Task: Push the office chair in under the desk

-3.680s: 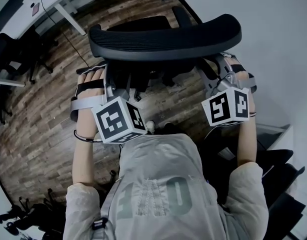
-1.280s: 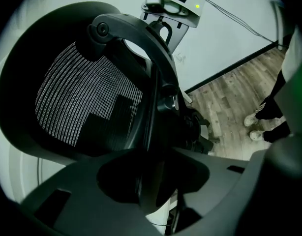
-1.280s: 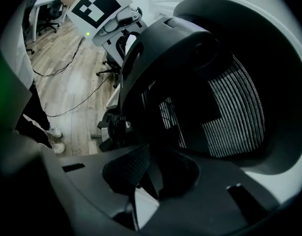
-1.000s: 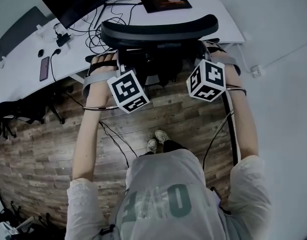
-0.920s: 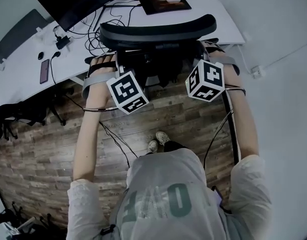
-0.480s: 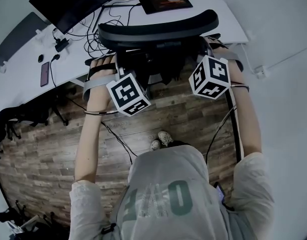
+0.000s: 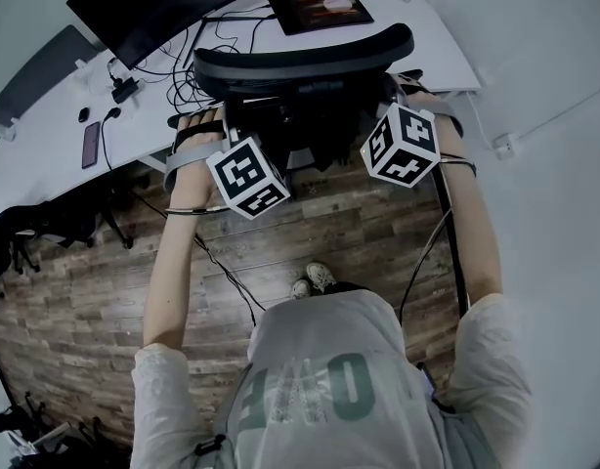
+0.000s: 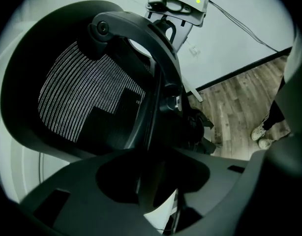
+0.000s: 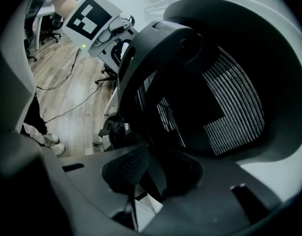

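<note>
The worktop [image 7: 432, 52] is noted just beyond the office chair [image 7: 305, 59]. The left gripper [image 7: 234, 133] and right gripper [image 7: 393, 106] are applied at its backrest, one at each side.

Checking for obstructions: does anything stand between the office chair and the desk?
Nothing visible does. The office chair already sits with its backrest at the desk edge; the space under the desk is hidden.

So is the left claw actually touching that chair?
Touching. The left gripper view shows the left claw clamped on the edge of the chair back.
</note>
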The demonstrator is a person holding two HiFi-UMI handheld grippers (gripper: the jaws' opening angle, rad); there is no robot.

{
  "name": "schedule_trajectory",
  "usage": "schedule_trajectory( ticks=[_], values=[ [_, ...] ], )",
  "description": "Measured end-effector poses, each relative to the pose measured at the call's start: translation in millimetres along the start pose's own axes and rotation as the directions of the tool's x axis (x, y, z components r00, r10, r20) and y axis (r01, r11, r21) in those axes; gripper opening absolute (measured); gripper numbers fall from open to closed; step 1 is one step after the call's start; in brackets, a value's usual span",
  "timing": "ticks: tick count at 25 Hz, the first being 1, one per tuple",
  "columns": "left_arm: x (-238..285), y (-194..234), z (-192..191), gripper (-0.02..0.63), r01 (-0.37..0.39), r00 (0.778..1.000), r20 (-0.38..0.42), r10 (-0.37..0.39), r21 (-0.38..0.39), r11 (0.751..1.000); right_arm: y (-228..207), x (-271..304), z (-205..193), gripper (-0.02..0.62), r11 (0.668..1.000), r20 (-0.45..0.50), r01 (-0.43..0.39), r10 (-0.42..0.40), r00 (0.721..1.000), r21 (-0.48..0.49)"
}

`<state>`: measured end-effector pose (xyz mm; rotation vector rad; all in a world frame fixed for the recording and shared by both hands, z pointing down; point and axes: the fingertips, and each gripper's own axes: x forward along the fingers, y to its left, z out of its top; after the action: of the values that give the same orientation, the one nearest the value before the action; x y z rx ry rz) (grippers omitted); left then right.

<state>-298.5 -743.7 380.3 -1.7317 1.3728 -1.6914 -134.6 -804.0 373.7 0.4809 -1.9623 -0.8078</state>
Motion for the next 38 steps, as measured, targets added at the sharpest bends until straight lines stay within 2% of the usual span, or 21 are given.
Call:
schedule_trajectory(
  ticks=[3, 5, 7, 8, 9, 11, 13, 15, 17, 19, 21, 24, 26, 29, 38],
  values=[
    [-7.3, 0.8, -0.6, 0.176, 0.011, 0.999, 0.034, -0.008, -0.092, 0.996, -5.8, -6.8, 4.7, 0.084, 0.999, 0.046, 0.027, -0.029, 0.999, 0.046],
    [-24.6, 12.7, -2.6, 0.175, -0.034, 0.997, 0.067, 0.048, -0.197, 0.980, -20.2, -23.3, 9.6, 0.087, 0.990, 0.098, 0.089, -0.099, 0.990, 0.105],
    [-46.6, 24.9, -4.6, 0.173, -0.053, 0.989, 0.113, 0.095, -0.330, 0.942, -36.9, -47.4, 19.4, 0.087, 0.971, 0.165, 0.129, -0.164, 0.973, 0.202],
    [-59.1, 29.5, -3.3, 0.173, -0.044, 0.982, 0.153, 0.115, -0.406, 0.913, -43.4, -61.7, 27.8, 0.087, 0.957, 0.211, 0.138, -0.194, 0.958, 0.256],
    [-73.1, 33.2, -0.4, 0.167, -0.024, 0.969, 0.203, 0.140, -0.488, 0.873, -47.2, -77.1, 37.9, 0.087, 0.940, 0.262, 0.137, -0.224, 0.939, 0.312],
    [-103.5, 37.6, 8.4, 0.094, 0.044, 0.928, 0.308, 0.209, -0.648, 0.760, -48.6, -108.9, 58.4, 0.087, 0.895, 0.365, 0.118, -0.293, 0.884, 0.430],
    [-132.2, 36.6, 18.3, 0.035, 0.127, 0.877, 0.384, 0.288, -0.764, 0.633, -46.3, -138.9, 73.6, 0.086, 0.824, 0.438, 0.094, -0.389, 0.811, 0.558],
    [-155.0, 29.7, 25.0, 0.020, 0.178, 0.838, 0.411, 0.359, -0.829, 0.531, -38.6, -163.3, 82.1, 0.078, 0.736, 0.464, 0.058, -0.484, 0.742, 0.675],
    [-170.7, 16.4, 29.3, 0.017, 0.212, 0.813, 0.415, 0.407, -0.864, 0.457, -22.6, -180.1, 85.2, 0.060, 0.642, 0.458, 0.002, -0.550, 0.698, 0.767],
    [-179.9, 1.2, 31.9, 0.017, 0.231, 0.799, 0.413, 0.436, -0.882, 0.411, 1.4, -187.9, 85.4, 0.044, 0.567, 0.440, -0.049, -0.579, 0.686, 0.822],
    [-182.8, -13.2, 31.3, 0.017, 0.235, 0.797, 0.408, 0.445, -0.889, 0.393, 27.8, -188.9, 86.0, 0.030, 0.540, 0.423, -0.061, -0.579, 0.697, 0.839],
    [-178.6, -28.5, 27.2, 0.017, 0.246, 0.813, 0.401, 0.423, -0.894, 0.375, 57.4, -184.8, 86.5, 0.021, 0.535, 0.412, -0.076, -0.545, 0.730, 0.841],
    [-176.1, -31.0, 24.9, 0.017, 0.248, 0.819, 0.395, 0.416, -0.897, 0.365, 64.9, -182.9, 86.4, 0.021, 0.528, 0.414, -0.093, -0.531, 0.740, 0.844],
    [-176.3, -28.8, 23.0, 0.017, 0.234, 0.819, 0.386, 0.423, -0.900, 0.368, 65.4, -183.1, 88.5, 0.021, 0.523, 0.416, -0.098, -0.534, 0.736, 0.847],
    [-182.1, -31.4, 35.0, 0.015, 0.227, 0.814, 0.393, 0.428, -0.893, 0.387, 64.4, -187.5, 86.8, 0.021, 0.534, 0.430, -0.106, -0.529, 0.731, 0.838]
  ],
)
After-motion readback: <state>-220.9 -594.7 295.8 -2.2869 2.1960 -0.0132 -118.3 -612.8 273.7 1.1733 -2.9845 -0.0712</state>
